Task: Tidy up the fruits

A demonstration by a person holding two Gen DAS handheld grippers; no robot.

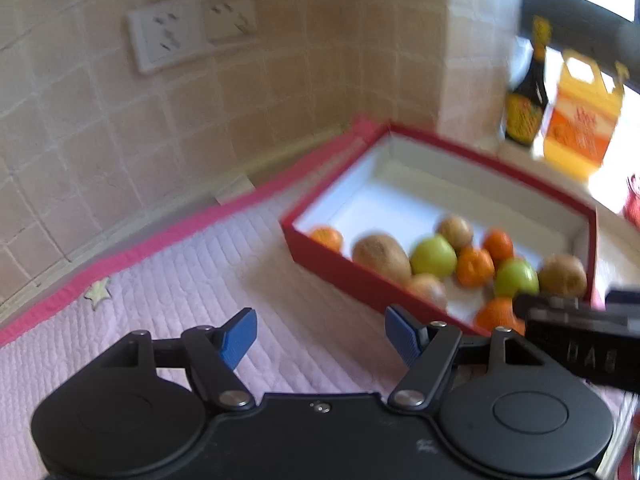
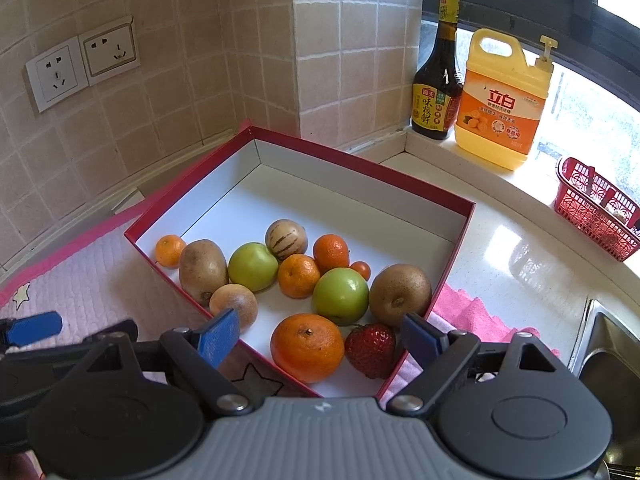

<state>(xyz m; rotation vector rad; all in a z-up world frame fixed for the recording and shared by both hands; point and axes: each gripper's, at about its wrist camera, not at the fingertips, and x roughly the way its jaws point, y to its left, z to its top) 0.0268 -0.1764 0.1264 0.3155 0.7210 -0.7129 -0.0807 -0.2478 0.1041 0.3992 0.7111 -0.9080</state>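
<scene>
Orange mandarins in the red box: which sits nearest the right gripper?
The largest orange mandarin, at the red box's near end beside the red strawberry; the smaller mandarins lie farther back.

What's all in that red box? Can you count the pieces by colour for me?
Orange: 4
Green: 2
Brown: 3
Pale striped: 1
Red strawberry: 1
Small red tomato: 1
Total: 12 in the red box
</scene>
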